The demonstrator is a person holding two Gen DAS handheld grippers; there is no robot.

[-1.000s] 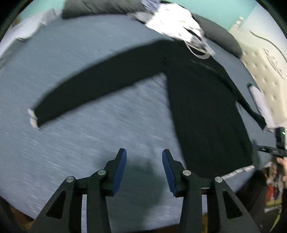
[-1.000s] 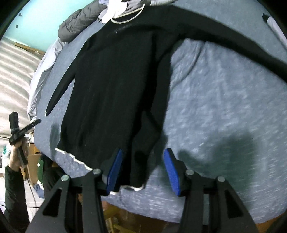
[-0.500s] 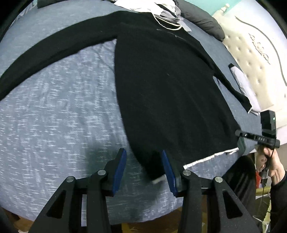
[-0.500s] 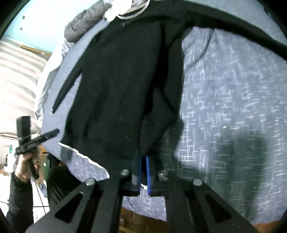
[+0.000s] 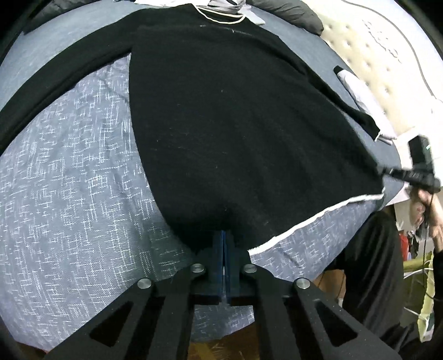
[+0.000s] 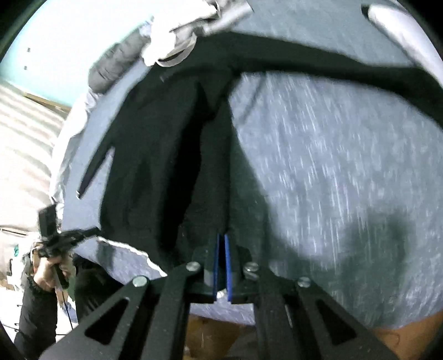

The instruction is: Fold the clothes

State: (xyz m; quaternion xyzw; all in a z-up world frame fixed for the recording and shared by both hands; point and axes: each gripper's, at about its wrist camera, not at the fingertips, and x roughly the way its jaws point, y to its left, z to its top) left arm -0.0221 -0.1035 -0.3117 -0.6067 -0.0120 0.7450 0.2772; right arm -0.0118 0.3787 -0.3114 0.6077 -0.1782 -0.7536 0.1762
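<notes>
Both grippers are clamped on the same black sweater [image 5: 235, 124] right now. Left gripper [image 5: 224, 243] has just snapped its blue pads [image 5: 218, 249] together on the sweater's bottom corner at the near edge of the bed [image 5: 69, 193], right where the white hem trim [image 5: 318, 216] starts, with fabric pinched between the pads. Right gripper [image 6: 221, 249] has its pads pressed on the opposite bottom corner, also at the near edge, and the cloth there is bunched into long folds running up from the jaws. That view is pretty motion-blurred, so the details are mushy.

Sweater lies flat and face up across the blue-grey speckled bedcover, neckline toward the far edge and hem toward the near one, with both sleeves spread out to the sides. One sleeve [image 6: 332, 74] sweeps toward the far right corner in the right wrist view.

Beyond the collar, a pile of white and grey clothes [image 6: 182, 44] sits at the far edge, next to a dark grey pillow [image 5: 290, 13]. A cream tufted headboard [image 5: 373, 61] stands along the right side in the left wrist view.
</notes>
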